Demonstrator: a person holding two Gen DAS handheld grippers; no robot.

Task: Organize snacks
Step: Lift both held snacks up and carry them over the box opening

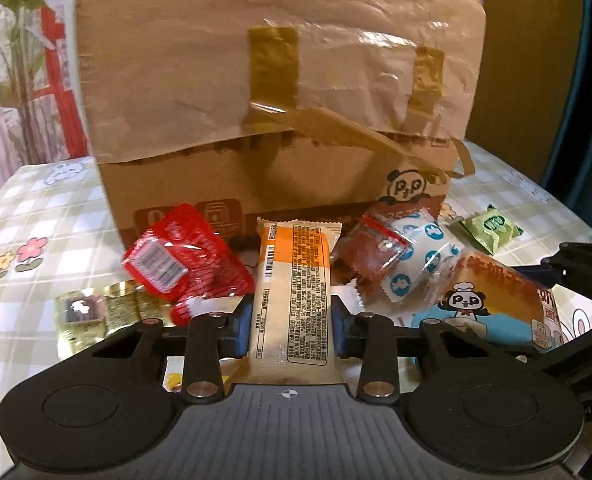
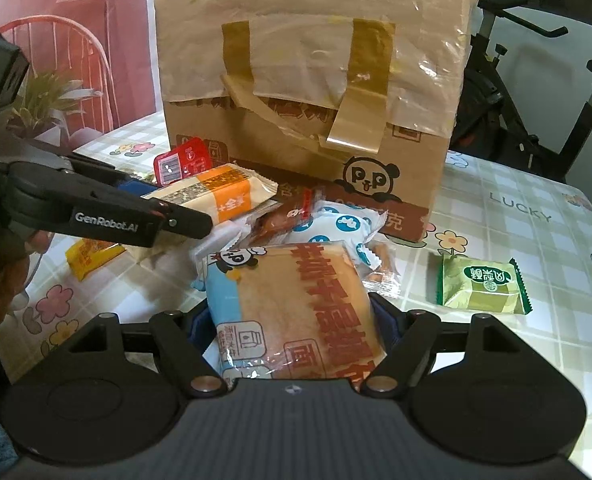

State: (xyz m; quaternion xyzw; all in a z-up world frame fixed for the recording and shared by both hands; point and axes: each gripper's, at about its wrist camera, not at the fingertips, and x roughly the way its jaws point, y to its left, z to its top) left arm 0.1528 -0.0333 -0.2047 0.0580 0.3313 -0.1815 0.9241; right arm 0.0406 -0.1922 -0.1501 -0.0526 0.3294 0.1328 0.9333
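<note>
L tool [image 1: 291,320] is clamped across the middle of a long orange-and-cream plastic-wrapped snack bar [image 1: 291,280], blue pads pressing both long edges; the bar points toward the box, w/ its far end over the pile. R tool [image 2: 296,320] straddles a flat blue-and-tan panda-print bread pack [image 2: 296,304]. Its jaws stand wide and flank the pack's sides, but can't tell whether the pads actually press, so grip unconfirmed.

Handling, as a judgement: both packs look light, w/ slick, crinkly film. The bar seems fairly stiff, so a mid-length pinch should carry it w/o droop. The bread is probably soft and squashable, so take it gently across the width, not by the sealed ends.

The rest of the pile sits on the checked floral tablecloth-covered table [image 2: 536,220], just in front of a brown taped cardboard box [image 2: 316,80]: red sachet [image 1: 175,256], blue-dotted white pack [image 2: 336,228], brown clear-wrapped snack [image 1: 372,256]. A green square-wrapped cake [image 2: 482,288] lies apart to the right; a yellow pack [image 2: 91,254] lies left.

The box's flaps are taped down; contents not visible, and no open container shows.
</note>
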